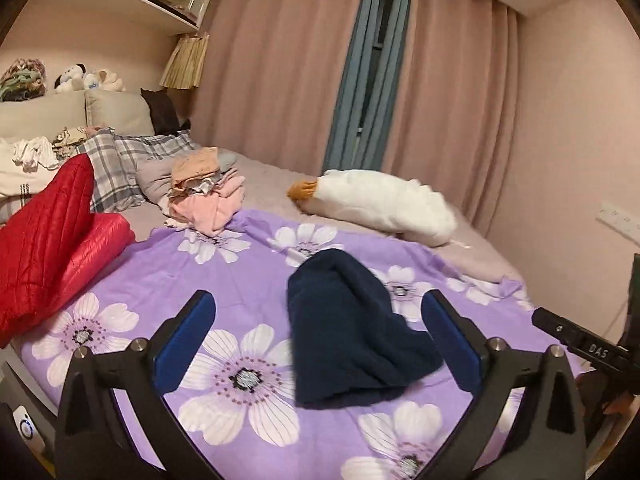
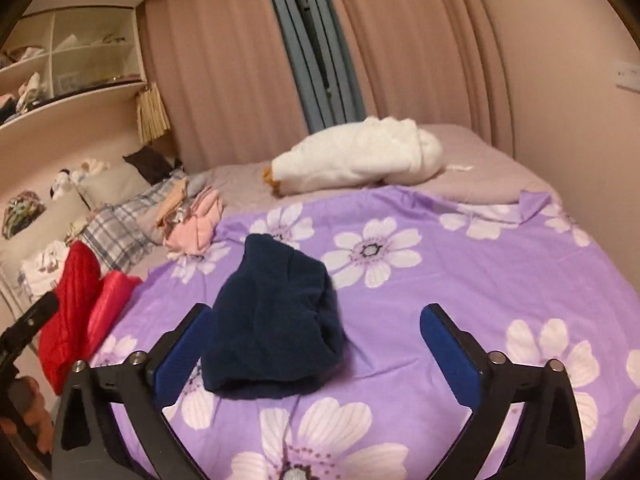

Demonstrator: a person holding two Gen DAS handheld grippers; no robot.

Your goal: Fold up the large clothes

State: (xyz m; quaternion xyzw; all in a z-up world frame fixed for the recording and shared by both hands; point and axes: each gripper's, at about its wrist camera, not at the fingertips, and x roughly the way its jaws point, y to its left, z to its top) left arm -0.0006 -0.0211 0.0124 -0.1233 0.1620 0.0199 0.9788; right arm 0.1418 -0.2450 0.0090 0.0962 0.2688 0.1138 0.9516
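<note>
A dark navy garment lies bunched in a folded heap on the purple flowered bedspread. It also shows in the right wrist view. My left gripper is open and empty, held above the bed with the garment between and beyond its blue pads. My right gripper is open and empty, with the garment lying by its left pad. The right gripper's body shows at the right edge of the left wrist view.
A red quilted jacket lies at the bed's left edge. A pile of pink and peach clothes sits behind the spread, near plaid pillows. A white goose plush lies at the far side. Curtains and a wall shelf stand behind.
</note>
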